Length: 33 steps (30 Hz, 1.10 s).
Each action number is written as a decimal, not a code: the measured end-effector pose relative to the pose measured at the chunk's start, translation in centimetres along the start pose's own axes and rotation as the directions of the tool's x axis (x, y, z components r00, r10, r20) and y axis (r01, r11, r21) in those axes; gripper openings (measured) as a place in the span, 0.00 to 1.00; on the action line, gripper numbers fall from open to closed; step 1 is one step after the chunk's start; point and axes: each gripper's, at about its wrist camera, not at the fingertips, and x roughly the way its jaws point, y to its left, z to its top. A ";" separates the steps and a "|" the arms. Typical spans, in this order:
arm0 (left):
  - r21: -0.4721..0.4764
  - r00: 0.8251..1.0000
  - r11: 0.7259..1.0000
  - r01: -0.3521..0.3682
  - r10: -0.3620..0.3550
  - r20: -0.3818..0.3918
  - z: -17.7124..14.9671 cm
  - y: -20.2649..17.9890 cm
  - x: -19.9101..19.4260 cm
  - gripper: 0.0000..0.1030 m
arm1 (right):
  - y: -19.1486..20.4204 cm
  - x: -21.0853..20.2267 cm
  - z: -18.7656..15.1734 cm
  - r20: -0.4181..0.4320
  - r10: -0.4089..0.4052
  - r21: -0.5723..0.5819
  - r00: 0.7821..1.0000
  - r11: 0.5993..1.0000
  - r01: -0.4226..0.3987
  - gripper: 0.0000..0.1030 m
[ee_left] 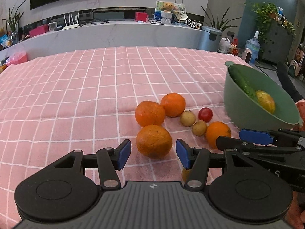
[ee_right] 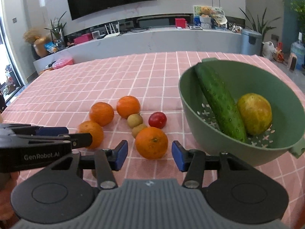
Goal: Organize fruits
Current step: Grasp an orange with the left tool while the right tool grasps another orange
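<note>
Several oranges, two small brown fruits (ee_left: pixel 188 118) and a red tomato (ee_left: pixel 205 114) lie loose on the pink checked cloth. My left gripper (ee_left: pixel 153 153) is open, its blue pads either side of the nearest orange (ee_left: pixel 154 141) without touching it. My right gripper (ee_right: pixel 149 154) is open around another orange (ee_right: pixel 151 142), also apart from it; this orange also shows in the left wrist view (ee_left: pixel 215 132). A green colander bowl (ee_right: pixel 207 139) at the right holds a cucumber (ee_right: pixel 219 105) and a yellow-green fruit (ee_right: pixel 254 113).
The pink checked cloth (ee_left: pixel 85 87) covers the table and runs far to the left and back. A grey counter (ee_left: pixel 114 36) with clutter stands behind it. The two grippers sit side by side, close together. A small fruit (ee_left: pixel 185 174) is partly hidden under my left gripper.
</note>
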 end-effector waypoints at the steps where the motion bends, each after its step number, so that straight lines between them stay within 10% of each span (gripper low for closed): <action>1: -0.003 1.000 1.000 0.002 -0.002 0.000 0.0 0.0 0.1 0.62 | 0.0 0.3 0.0 -0.006 -0.002 0.006 1.000 1.000 0.002 0.47; 33: -0.056 0.998 0.998 0.043 -0.041 0.038 0.2 0.8 0.8 0.50 | 0.4 2.3 0.0 -0.053 0.009 -0.054 0.999 0.998 -0.011 0.40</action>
